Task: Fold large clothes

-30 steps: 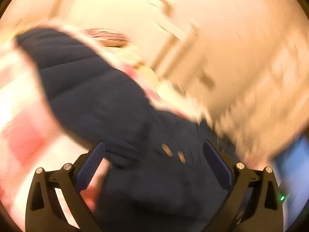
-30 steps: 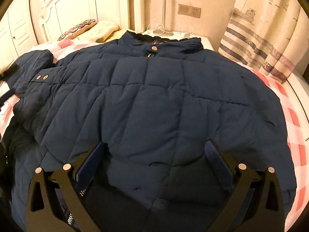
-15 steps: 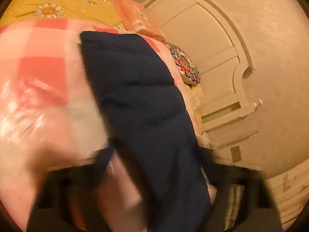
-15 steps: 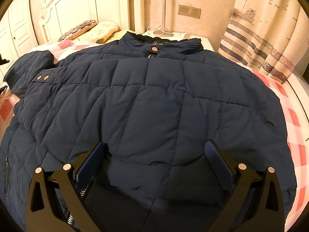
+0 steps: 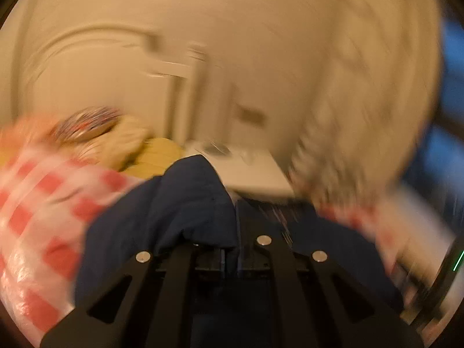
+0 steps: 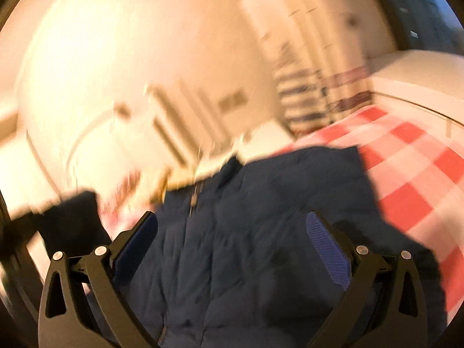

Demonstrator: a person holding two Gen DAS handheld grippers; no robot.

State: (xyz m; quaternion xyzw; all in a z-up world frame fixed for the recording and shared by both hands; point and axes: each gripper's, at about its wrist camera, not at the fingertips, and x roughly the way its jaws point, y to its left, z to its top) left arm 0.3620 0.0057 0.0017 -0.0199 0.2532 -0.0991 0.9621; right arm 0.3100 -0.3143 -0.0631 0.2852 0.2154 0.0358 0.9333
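A navy quilted jacket (image 6: 246, 246) lies on a bed with a red-and-white checked sheet (image 6: 420, 174). In the left wrist view my left gripper (image 5: 230, 249) has its jaws closing tight together, with a fold of the jacket's sleeve (image 5: 185, 203) pinched between them and bulging over the left finger. My right gripper (image 6: 232, 246) hangs open just over the jacket's body, blue pads (image 6: 327, 249) wide apart, with cloth below them but none gripped. At the left of the right wrist view stands a dark raised lump (image 6: 69, 217), too blurred to name. Both views are motion-blurred.
A white headboard (image 5: 101, 66) and pillows (image 5: 121, 142) stand at the far end of the bed. Beside them are a white nightstand (image 5: 249, 174) and a pale curtain (image 5: 362, 116). The checked sheet (image 5: 43, 203) shows left of the sleeve.
My left gripper went from wide open over the sleeve to shut on it and swung up and around. The right gripper's view rolled and shifted, with its jaws still open above the jacket.
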